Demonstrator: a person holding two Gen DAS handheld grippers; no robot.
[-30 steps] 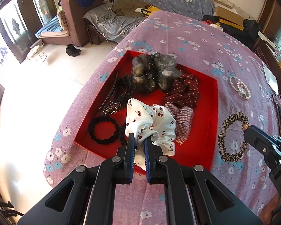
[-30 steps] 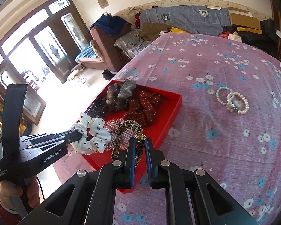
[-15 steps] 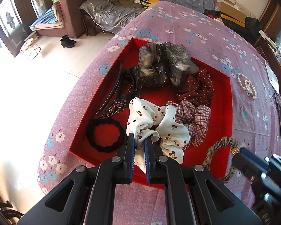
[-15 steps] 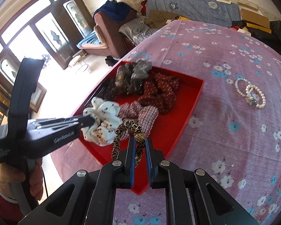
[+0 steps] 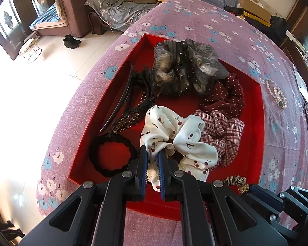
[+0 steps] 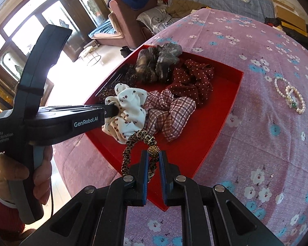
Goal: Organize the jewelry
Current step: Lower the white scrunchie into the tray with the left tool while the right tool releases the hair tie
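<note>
Placement is the step in hand, by my reading: both grippers carry a hair tie over the red tray (image 5: 256,106), which sits on the flowered purple cloth (image 6: 256,47). The left gripper (image 5: 153,153) has its fingers pinched narrow on a fold of the white cherry-print scrunchie (image 5: 180,135), whose far side appears to rest among the pieces already in the tray, next to the plaid scrunchie (image 5: 225,131) and just beside the black ring-shaped tie (image 5: 110,155). The right gripper (image 6: 153,160) is likewise closed tight on the leopard-print hair tie (image 6: 133,143) with its gold bead, which hangs over the tray's near part, close to the white scrunchie. To do this well, each piece should be lowered to a bare patch of red floor before the fingers part, so nothing drapes over the tray wall or buries a neighbour; the open floor toward the tray's near right corner looks the better spot for the leopard tie. The two tools are close together, so releasing one at a time would avoid a knock. The pearl bracelets (image 6: 290,95) lie outside the tray on the cloth, not yet gathered.
</note>
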